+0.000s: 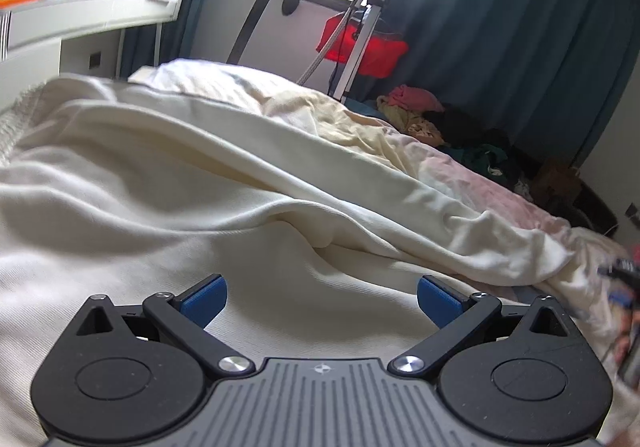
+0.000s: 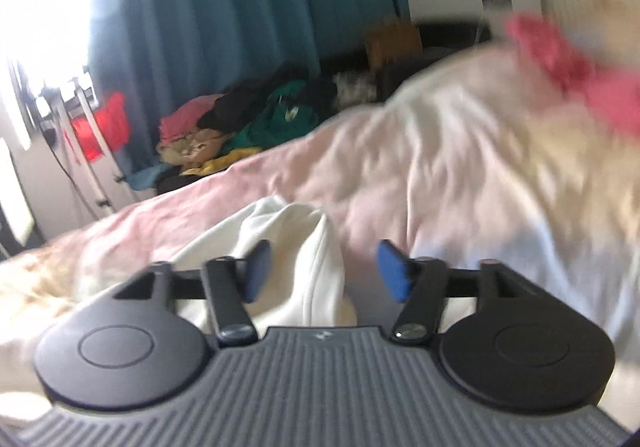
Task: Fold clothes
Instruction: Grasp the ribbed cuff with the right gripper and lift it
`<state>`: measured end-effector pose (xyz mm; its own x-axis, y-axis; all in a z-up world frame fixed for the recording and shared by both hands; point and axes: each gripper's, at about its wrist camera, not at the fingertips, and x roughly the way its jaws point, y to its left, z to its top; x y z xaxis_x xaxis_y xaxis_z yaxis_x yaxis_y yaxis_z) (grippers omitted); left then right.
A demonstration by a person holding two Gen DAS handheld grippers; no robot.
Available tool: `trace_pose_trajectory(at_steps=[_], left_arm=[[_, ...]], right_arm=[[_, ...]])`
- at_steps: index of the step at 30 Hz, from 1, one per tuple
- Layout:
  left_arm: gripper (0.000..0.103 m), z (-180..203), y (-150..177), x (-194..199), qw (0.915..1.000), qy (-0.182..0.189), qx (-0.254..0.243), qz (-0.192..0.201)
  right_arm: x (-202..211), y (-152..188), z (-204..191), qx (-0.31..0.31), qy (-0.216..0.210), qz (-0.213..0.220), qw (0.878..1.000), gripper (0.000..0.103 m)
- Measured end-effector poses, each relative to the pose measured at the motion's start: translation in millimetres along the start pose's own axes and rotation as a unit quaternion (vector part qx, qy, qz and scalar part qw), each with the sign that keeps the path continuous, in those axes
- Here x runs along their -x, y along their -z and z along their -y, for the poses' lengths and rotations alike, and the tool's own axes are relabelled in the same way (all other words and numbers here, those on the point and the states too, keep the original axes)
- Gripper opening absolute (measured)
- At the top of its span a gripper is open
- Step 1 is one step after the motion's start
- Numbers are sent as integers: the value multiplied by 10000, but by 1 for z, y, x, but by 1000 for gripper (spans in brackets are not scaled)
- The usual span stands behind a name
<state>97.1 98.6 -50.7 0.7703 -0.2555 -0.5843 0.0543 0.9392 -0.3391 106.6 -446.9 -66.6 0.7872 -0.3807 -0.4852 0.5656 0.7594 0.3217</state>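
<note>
A cream-white garment (image 1: 200, 183) lies spread and rumpled over the bed, filling most of the left wrist view. My left gripper (image 1: 322, 301) hovers just above it, jaws wide open and empty. In the right wrist view an end of the same cream garment (image 2: 296, 247) bunches up between the blue pads (image 2: 394, 275) of my right gripper (image 2: 324, 271). Its jaws stand open, and the cloth lies between them without being pinched. This view is blurred by motion.
The bed has a pale pink sheet (image 2: 400, 167). A pile of mixed clothes (image 2: 240, 127) lies on the floor by the teal curtain (image 2: 240, 7). A pink item (image 2: 576, 75) lies at the right on the bed. A red bag (image 1: 362, 43) hangs on a stand; a white desk (image 1: 80, 15) is at left.
</note>
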Motion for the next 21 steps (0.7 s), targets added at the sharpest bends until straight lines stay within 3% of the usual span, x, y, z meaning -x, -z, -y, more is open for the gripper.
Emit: trace_pose_trajectory(at_steps=[3, 7, 13, 18, 21], left_arm=[[102, -1, -1, -1, 9999, 54, 116, -39], [102, 0, 1, -1, 9997, 120, 176, -69], [102, 7, 13, -12, 9998, 138, 56, -110], [102, 6, 12, -43, 9985, 240, 300, -380], [102, 4, 10, -56, 9980, 289, 387, -410]], right_arm=[[13, 10, 14, -473, -198, -215, 9985, 69], [10, 9, 14, -901, -789, -406, 9920, 69], [-21, -3, -28, -1070, -1274, -177, 9859, 69], [-81, -6, -48, -1007, -413, -545, 9926, 68], [-111, -2, -44, -1229, -44, -660, 9902, 58]])
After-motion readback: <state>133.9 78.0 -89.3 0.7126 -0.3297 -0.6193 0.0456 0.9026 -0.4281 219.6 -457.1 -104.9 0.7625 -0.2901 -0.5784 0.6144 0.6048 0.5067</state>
